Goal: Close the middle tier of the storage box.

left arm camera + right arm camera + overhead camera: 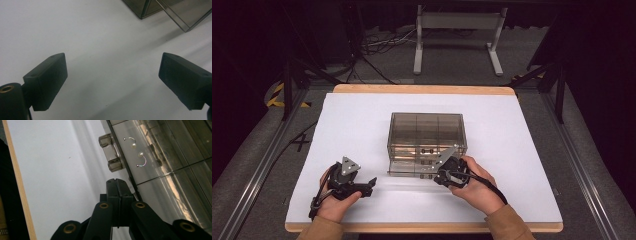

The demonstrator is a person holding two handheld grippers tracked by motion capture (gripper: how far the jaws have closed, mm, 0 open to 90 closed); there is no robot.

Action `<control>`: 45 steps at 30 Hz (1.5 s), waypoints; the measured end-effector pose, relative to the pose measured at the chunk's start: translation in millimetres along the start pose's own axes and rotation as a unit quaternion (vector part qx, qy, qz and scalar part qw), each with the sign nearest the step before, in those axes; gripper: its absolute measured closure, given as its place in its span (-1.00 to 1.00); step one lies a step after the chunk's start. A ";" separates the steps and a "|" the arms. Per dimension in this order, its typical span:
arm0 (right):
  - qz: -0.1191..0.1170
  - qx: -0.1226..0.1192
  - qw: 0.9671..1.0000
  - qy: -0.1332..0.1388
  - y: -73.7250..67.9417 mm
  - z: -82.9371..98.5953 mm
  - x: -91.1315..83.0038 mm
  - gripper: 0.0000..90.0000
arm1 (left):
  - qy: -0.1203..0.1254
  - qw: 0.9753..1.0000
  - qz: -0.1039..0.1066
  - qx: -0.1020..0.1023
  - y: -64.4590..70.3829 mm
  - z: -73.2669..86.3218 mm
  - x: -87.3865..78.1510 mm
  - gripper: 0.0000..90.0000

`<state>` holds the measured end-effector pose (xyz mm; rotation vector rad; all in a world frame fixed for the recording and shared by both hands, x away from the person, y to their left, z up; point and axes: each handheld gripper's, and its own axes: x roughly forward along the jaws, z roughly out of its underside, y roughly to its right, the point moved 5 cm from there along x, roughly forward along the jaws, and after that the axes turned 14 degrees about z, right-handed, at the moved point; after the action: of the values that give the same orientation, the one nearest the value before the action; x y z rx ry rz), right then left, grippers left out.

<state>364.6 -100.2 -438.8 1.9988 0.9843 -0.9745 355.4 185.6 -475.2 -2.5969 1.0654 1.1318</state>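
While the left gripper (371,184) waits open left of the drawer box (427,131), the right gripper (436,176), jaws shut, presses against its front drawer (160,157), beside the handle (111,152).

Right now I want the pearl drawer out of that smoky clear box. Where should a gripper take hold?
Grip the clear handle standing out from the drawer front of the box, jaws across its bar, coming from the person's side. It is the one part that juts out; the front is otherwise flat. The right gripper sits shut beside it; the left gripper is open.
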 end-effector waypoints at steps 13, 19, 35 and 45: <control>0.015 0.016 1.000 0.006 13.0 -8.9 4.8 1.00 | -0.001 1.000 0.000 -0.002 -1.1 0.3 0.2 -0.80; 0.023 0.023 0.999 0.005 19.6 -11.3 8.0 1.00 | -0.001 1.000 0.001 -0.003 -1.2 0.1 -0.5 -0.80; 0.056 0.058 0.997 0.015 34.7 -16.7 17.4 1.00 | 0.003 1.000 -0.001 -0.004 -1.4 0.0 -0.9 -0.80; 0.074 0.082 0.994 0.023 39.0 -17.7 21.2 1.00 | 0.003 1.000 -0.002 -0.005 -1.4 0.1 -0.8 -0.80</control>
<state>412.3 -97.2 -438.5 2.2038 0.7889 -0.9586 355.9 187.2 -474.9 -2.6095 1.0588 1.1321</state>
